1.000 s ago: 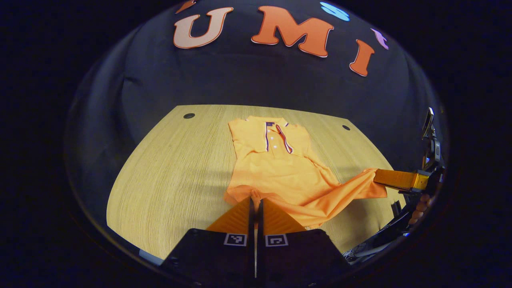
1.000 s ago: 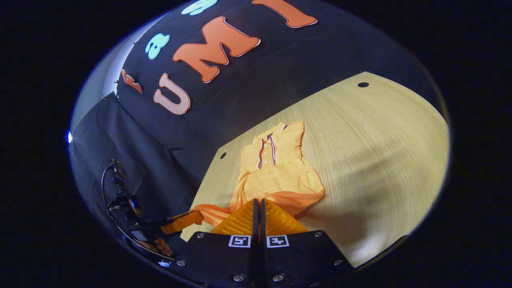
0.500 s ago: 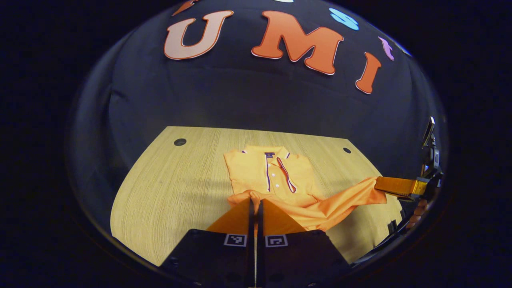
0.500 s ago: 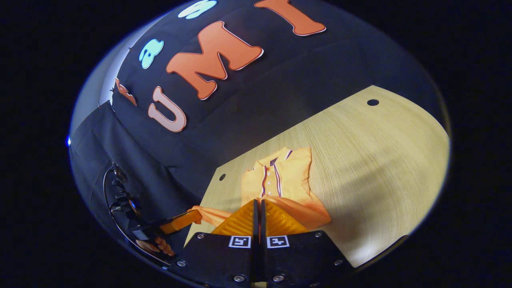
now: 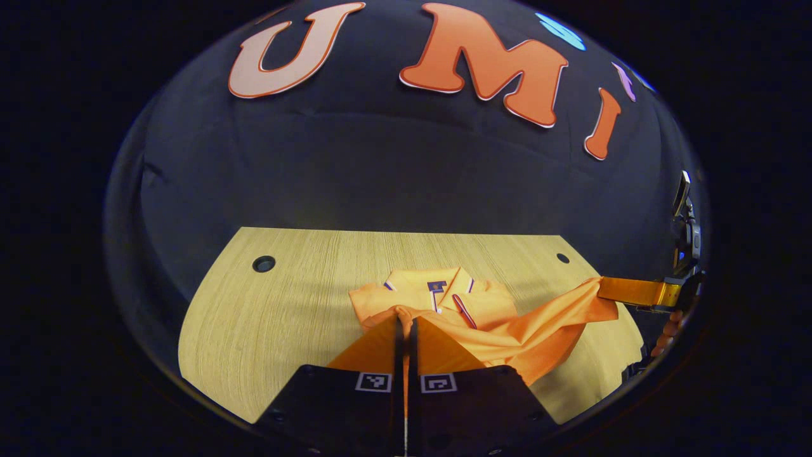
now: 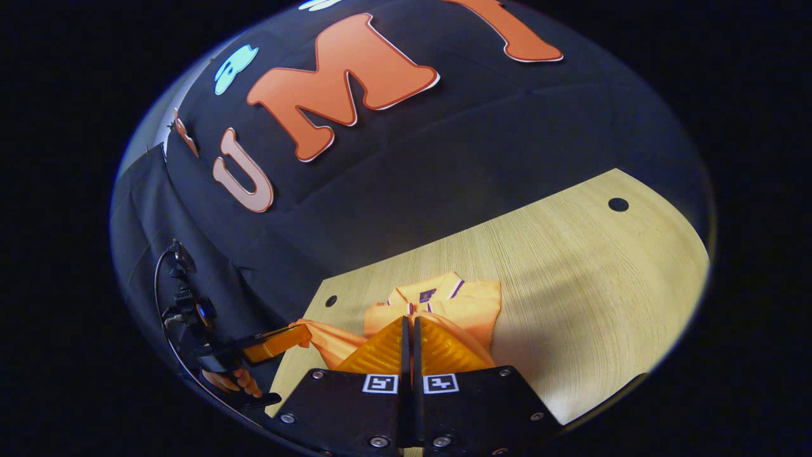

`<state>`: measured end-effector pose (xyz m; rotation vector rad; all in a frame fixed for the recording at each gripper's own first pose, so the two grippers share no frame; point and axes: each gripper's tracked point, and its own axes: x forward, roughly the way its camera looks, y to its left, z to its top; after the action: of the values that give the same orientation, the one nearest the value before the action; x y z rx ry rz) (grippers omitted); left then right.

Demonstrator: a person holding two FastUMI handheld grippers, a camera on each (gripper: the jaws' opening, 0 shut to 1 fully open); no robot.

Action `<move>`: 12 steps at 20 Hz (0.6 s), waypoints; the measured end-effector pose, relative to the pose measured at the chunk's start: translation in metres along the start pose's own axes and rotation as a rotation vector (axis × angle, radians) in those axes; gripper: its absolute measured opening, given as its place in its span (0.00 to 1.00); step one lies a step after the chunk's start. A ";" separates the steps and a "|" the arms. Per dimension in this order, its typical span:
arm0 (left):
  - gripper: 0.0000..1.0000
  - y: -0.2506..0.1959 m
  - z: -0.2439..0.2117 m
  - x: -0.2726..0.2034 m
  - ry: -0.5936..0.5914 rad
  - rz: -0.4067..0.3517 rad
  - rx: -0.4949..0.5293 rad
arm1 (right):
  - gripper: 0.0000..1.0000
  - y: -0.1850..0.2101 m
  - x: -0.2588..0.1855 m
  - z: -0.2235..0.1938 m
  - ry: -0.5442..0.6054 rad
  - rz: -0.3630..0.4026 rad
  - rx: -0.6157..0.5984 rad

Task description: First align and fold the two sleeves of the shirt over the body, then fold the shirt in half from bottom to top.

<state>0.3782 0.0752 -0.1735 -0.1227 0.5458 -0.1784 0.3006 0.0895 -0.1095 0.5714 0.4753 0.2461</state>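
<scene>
An orange polo shirt (image 5: 488,304) lies on the wooden table (image 5: 285,304), collar toward the far wall. My left gripper (image 5: 405,317) is shut on the lifted bottom hem, just short of the collar. The right gripper (image 5: 602,291) shows at the right edge, pinching the hem's other corner, with the cloth stretched between them. In the right gripper view, my right gripper (image 6: 409,320) is shut on the hem in front of the shirt (image 6: 469,298) collar. The left gripper (image 6: 303,331) holds the far corner at the left. The hem hides the shirt's lower body.
The table (image 6: 571,266) has round holes near its far corners (image 5: 262,263) (image 6: 618,204). Black cloth walls rise right behind its far edge. A hand (image 6: 231,381) and a cable show at the lower left of the right gripper view.
Both grippers have carried the bottom hem forward over the body toward the collar. The hem now covers most of the shirt, leaving the collar and shoulders showing.
</scene>
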 end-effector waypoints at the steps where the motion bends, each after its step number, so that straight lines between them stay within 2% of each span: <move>1: 0.02 0.006 0.003 0.013 0.011 -0.005 -0.012 | 0.00 -0.002 0.012 0.005 0.001 -0.014 -0.012; 6: 0.02 0.040 0.023 0.077 0.046 0.006 -0.067 | 0.00 -0.013 0.073 0.028 0.013 -0.053 -0.019; 9: 0.02 0.054 0.024 0.117 0.084 0.016 -0.063 | 0.00 -0.032 0.106 0.028 0.039 -0.107 -0.044; 12: 0.02 0.064 0.015 0.141 0.124 0.022 -0.067 | 0.00 -0.051 0.131 0.024 0.070 -0.157 -0.017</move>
<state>0.5128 0.1104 -0.2421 -0.1712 0.6764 -0.1466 0.4301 0.0826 -0.1677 0.5068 0.5828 0.1201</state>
